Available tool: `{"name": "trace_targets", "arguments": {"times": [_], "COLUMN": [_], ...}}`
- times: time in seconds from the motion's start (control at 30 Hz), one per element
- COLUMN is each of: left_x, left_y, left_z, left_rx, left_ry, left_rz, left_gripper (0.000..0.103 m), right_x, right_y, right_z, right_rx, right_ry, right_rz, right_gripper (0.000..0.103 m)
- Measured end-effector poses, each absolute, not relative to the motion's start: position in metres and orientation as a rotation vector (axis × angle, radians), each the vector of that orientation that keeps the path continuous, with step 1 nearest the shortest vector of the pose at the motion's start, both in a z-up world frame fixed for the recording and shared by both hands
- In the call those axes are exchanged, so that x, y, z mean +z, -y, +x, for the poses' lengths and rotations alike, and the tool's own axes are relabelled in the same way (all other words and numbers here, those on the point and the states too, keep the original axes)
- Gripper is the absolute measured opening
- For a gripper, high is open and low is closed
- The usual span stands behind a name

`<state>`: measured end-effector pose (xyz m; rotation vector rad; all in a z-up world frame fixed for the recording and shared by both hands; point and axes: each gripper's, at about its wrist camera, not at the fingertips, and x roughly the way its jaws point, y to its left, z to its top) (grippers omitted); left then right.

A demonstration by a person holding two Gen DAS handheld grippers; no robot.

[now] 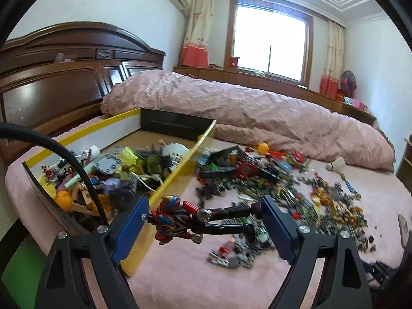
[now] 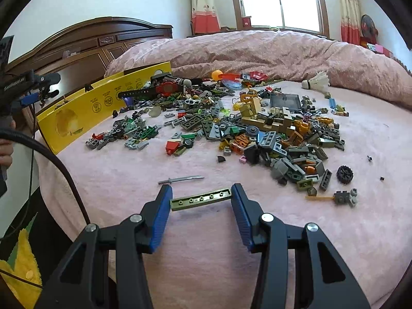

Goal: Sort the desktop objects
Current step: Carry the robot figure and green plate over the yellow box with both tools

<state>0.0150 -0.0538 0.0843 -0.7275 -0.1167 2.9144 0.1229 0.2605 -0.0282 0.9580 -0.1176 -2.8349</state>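
Left gripper (image 1: 203, 216) is clamped end to end on a red-and-black toy figure (image 1: 195, 216), head at its left pad, feet at its right pad, carried clear of the bedspread. Yellow box (image 1: 180, 167) sits just ahead-left of it, rim right beyond the left pad, already half full of toys.

Right gripper (image 2: 200, 197) is clamped on an olive studded plate (image 2: 200, 197), gripped by its two short ends, low over the pink bedspread (image 2: 206, 257) (a faint shadow below suggests it is just lifted, can't be sure).

Step in hand, my read: left takes the figure over the box wall and drops it in
- clear the yellow rim with the legs before tipping down; figure is long, held sideways, so the feet end could clip the wall
- the end-to-end grip on a jointed toy is weak: if limbs fold it slips, so move smoothly and release low over the pile
- aim for the open floor at the far side of the box, near side is stacked high

Around:
- black cable (image 1: 77, 164) arcs across the box left of the left gripper, could snag on the swing
- loose brick pile (image 2: 257, 128) ahead of the right gripper, grey toy sword (image 2: 180, 179) just beyond its left finger
- shuttlecock (image 2: 316, 81) and orange ball (image 2: 217, 74) far ahead near the quilt

Keep right parked till left clears the box
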Motion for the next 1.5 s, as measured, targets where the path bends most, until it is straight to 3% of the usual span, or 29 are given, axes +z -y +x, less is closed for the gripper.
{"name": "trace_targets", "arguments": {"times": [0.37,0.8,1.3,1.5], "left_x": [0.117,0.09,0.075,0.069], "left_y": [0.115,0.185,0.2,0.21], "left_z": [-0.037,-0.088,-0.114,-0.124], "left_rx": [2.999,3.08,3.213,3.187], "left_ry": [0.13,0.277,0.049,0.1], "left_rz": [-0.689,-0.877,-0.951,-1.06], "left_gripper": [0.089,0.09,0.09,0.09], "right_x": [-0.023,-0.015,0.023,0.044], "right_y": [-0.243,-0.215,-0.15,-0.118], "right_z": [0.111,0.103,0.049,0.007], "right_rx": [-2.806,-2.78,-2.601,-2.515], "right_ry": [0.209,0.113,0.047,0.059], "right_rz": [0.992,0.999,0.899,0.85], "right_gripper": [0.048,0.048,0.048,0.048]}}
